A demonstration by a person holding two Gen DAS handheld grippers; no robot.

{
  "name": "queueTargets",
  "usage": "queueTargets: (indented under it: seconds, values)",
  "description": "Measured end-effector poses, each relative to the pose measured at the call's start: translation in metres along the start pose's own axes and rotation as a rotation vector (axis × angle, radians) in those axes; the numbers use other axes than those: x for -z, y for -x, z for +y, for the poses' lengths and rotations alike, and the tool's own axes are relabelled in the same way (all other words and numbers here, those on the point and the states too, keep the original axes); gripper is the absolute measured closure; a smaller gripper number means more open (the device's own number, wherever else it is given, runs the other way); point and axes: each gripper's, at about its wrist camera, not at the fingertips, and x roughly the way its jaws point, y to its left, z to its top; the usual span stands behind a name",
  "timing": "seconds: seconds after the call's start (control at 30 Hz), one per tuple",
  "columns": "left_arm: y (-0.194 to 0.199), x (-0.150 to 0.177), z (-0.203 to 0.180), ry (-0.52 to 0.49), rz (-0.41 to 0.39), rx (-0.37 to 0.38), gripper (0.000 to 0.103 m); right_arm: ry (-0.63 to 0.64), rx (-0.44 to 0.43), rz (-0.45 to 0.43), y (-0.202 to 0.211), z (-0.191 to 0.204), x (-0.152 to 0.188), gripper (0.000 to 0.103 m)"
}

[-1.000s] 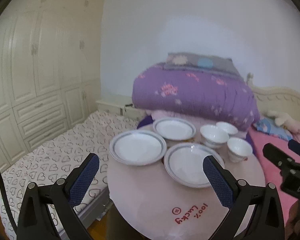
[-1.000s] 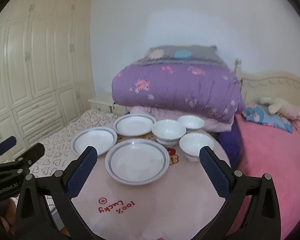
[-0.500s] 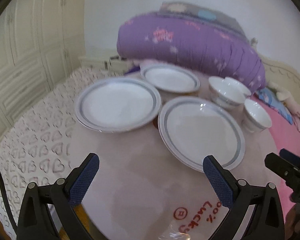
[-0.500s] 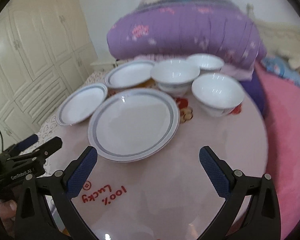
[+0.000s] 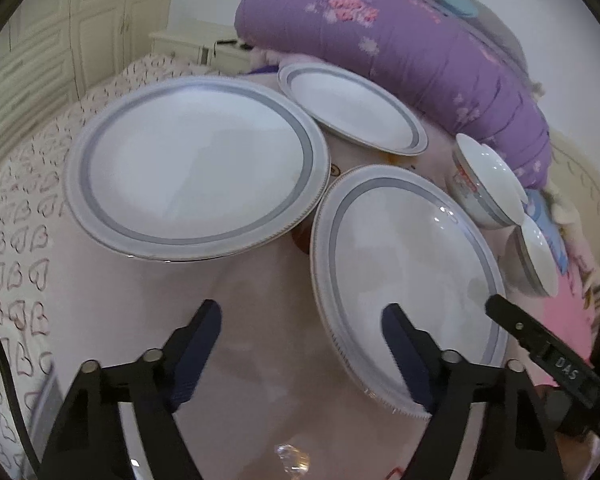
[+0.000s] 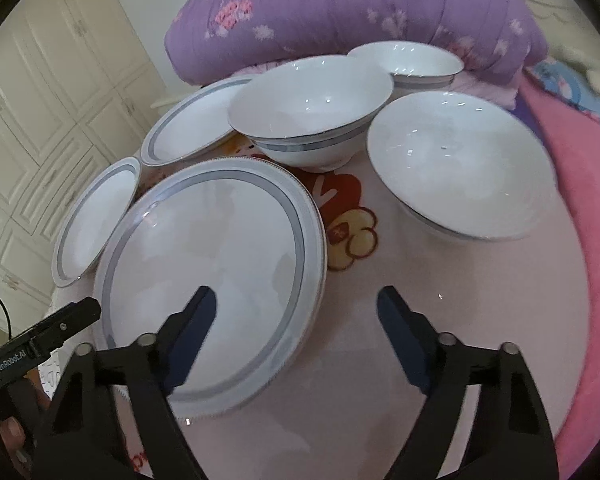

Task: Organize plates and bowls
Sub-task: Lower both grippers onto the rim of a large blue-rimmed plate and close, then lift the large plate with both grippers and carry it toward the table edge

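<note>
Now both the left gripper (image 5: 300,320) and right gripper (image 6: 296,306) are closing, still unclenched, straddling the nearest plate's (image 6: 220,248) rim.

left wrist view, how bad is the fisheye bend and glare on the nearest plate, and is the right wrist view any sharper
Left wrist view: the nearest white grey-banded ceramic plate stretches into an oval, with small glints near its far rim and the round pink table bulging. Right wrist view: same plate reads crisp, faint glare on it, and the pink blanket smears at the right edge.
</note>
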Motion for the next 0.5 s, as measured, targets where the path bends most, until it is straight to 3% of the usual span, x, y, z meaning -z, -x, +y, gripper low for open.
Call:
queueTargets:
  seconds: [0.13, 0.2, 0.3, 0.4, 0.5]
  values:
    - [-0.022, -0.018, -0.001, 0.040, 0.006, -0.022, 0.047, -0.004, -0.042, 0.015, -0.014, -0.005, -0.013, 0.039]
    - [-0.031, -0.028, -0.004, 0.044, 0.008, -0.019, 0.069, -0.002, -0.047, 0.015, -0.019, -0.006, -0.018, 0.048]
    - [-0.047, -0.036, -0.010, 0.053, 0.020, 0.000, 0.086, 0.016, -0.050, 0.020, -0.026, -0.005, -0.024, 0.071]
    - [-0.056, -0.037, -0.014, 0.048, 0.007, -0.041, 0.085, 0.017, -0.058, 0.024, -0.026, -0.010, -0.024, 0.075]
    - [-0.061, -0.034, -0.016, 0.083, 0.011, -0.036, 0.085, 0.030, -0.069, 0.031, -0.026, -0.013, -0.023, 0.078]
